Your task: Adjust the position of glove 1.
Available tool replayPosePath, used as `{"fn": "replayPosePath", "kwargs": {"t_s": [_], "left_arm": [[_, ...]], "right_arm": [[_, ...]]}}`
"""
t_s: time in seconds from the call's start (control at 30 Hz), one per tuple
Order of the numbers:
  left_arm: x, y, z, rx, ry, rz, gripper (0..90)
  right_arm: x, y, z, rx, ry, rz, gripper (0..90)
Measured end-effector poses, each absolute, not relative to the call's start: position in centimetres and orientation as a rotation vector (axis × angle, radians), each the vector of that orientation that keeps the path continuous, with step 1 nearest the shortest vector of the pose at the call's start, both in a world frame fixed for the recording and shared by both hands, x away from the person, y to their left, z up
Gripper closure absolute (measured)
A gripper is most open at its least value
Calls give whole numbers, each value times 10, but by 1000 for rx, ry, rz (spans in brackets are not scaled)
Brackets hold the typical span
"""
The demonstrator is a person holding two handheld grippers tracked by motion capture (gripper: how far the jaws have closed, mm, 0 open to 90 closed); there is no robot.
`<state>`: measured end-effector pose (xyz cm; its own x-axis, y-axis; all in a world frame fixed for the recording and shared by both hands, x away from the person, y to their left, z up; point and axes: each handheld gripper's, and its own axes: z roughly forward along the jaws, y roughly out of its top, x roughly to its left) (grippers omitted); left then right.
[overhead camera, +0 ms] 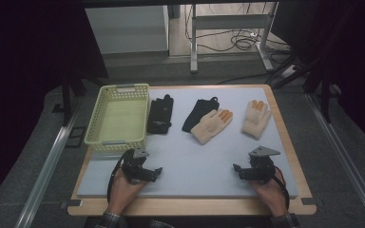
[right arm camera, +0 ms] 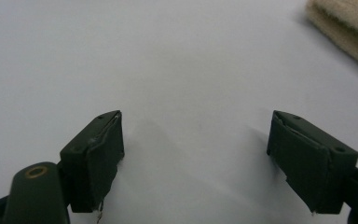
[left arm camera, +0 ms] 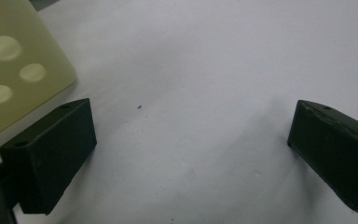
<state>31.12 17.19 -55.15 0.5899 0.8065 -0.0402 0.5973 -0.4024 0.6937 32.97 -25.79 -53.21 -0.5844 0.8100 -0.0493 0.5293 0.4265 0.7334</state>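
While the high view takes in the whole surface with its pale grey mat, the two gripper views give close looks at bare mat that the high view cannot resolve. From above, the left hand-held gripper sits near the front left of the mat, just in front of the basket, and the right hand-held gripper sits near the front right, well apart from it; each is held by a hand coming in from the bottom edge. The left gripper view shows its two black jaws spread wide with nothing between them, a corner of the yellow-green basket at the upper left, and a tiny dark speck on the mat. The right gripper view shows its jaws likewise spread wide and empty over the mat, with the edge of a cream glove in the top right corner. Neither hand-held gripper grips or touches a glove.

Counted from the high view: one basket, empty, at the back left; four gloves in a row behind the grippers. Two are black: one black glove just beside the basket, another black glove partly under a cream one. Two are cream with orange fingertips: the middle cream glove and the right cream glove, lying apart
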Motion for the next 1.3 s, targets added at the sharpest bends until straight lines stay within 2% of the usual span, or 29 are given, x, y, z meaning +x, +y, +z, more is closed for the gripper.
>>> {"fn": "replayPosePath", "kwargs": {"t_s": [0.87,0.9,0.93,1.03,1.1,1.13,1.17,1.2,1.3], "left_arm": [[311,172,-552,2138,1108,396,10],[311,172,-552,2139,1108,396,10],[311,172,-552,2138,1108,396,10],[311,172,-552,2135,1111,396,10],[311,172,-552,2134,1110,396,11],[311,172,-552,2134,1111,396,10],[311,172,-552,2134,1111,396,10],[311,172,-552,2134,1111,396,10],[311,172,-552,2134,1111,397,10]], "right_arm": [[330,-258,-532,1143,2291,968,186],[330,-258,-532,1142,2292,968,200],[330,-258,-530,1139,2291,972,263],[333,-254,-528,1136,2308,977,295],[335,-248,-524,1117,2325,992,343],[340,-239,-520,1099,2358,1029,398],[340,-239,-520,1099,2358,1029,398],[346,-231,-517,1086,2381,1068,446],[353,-223,-513,1070,2393,1089,490]]}}
